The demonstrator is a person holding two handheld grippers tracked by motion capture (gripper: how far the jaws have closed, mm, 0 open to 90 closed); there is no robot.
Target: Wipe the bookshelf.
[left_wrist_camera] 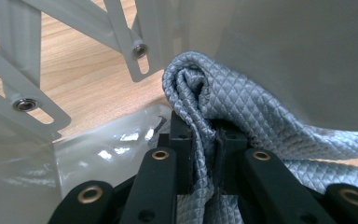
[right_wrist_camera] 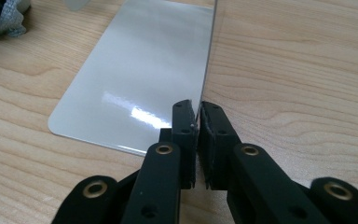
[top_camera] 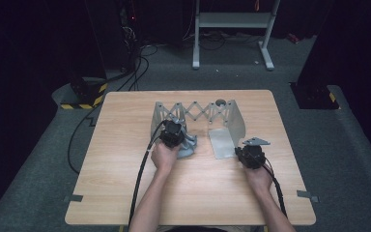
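High view: an expanding metal rack stands on the desk, its scissor lattice along the far side and an upright end panel at each end with a flat base plate running toward the person.
Work in hand: a grey quilted cloth is being put to the rack's left end, which I judge to be wiping or polishing.
Left gripper: its jaws are pressed together on a bunched fold of the cloth, seen plainly in the left gripper view, with nothing else between them.
Right gripper: its jaws are nearly together on the thin near edge of the rack's upright right panel, steadying it; the glossy base plate lies flat just beside them.
Cloth, place: crumpled at the foot of the left end panel, resting on that end's base plate and touching the panel behind it.
Cloth, direction: no clear long axis, since it is wadded; the gripped fold rises roughly upright from the jaws and leans against the panel.
Rack, long axis: across the desk, left to right, with the lattice partly stretched.
Done so far: cloth gripped and brought to the left end, rack held steady.
Left to do: by my reckoning most of the rubbing; how clean any surface is cannot be told.
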